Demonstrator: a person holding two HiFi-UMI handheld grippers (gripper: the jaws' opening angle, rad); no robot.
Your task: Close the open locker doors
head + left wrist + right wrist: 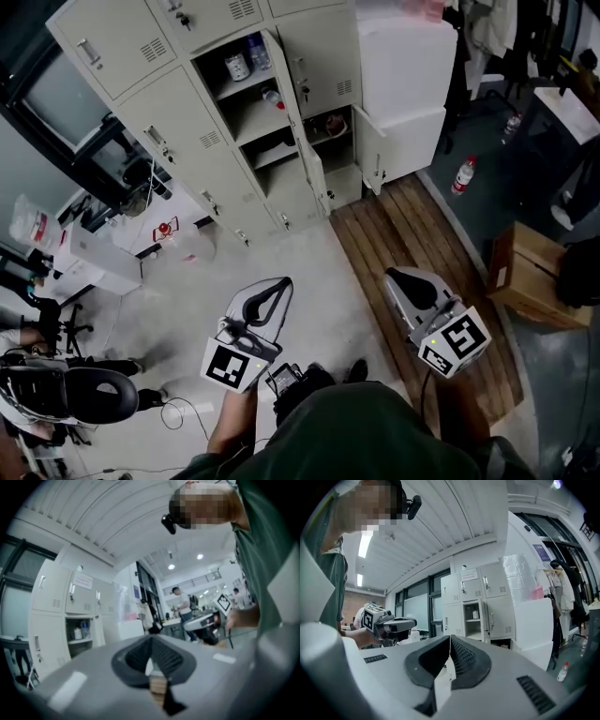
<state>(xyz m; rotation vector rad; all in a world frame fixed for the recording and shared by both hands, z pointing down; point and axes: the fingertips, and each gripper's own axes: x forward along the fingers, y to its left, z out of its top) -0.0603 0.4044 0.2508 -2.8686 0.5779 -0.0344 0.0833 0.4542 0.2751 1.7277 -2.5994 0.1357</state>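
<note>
The beige lockers (pixel 187 122) stand ahead of me across the floor. One column (pixel 251 94) is open, with bottles on its shelves, and its door (pixel 298 103) stands edge-on. To the right a low compartment (pixel 330 127) is open too, its door (pixel 368 150) swung out. My left gripper (pixel 284 281) and right gripper (pixel 394 275) are held low, well short of the lockers, both shut and holding nothing. The right gripper view shows the open column (pixel 472 618) beyond the right gripper (pixel 450 637). In the left gripper view, the lockers (pixel 51 620) lie left of the left gripper (pixel 151 638).
A white cabinet (pixel 403 75) adjoins the lockers on the right. A wooden floor strip (pixel 412 244) runs from it towards me. A water bottle (pixel 463 175) stands on the floor and a cardboard box (pixel 530 272) sits at right. A white table (pixel 103 253) and a chair (pixel 66 394) are at left.
</note>
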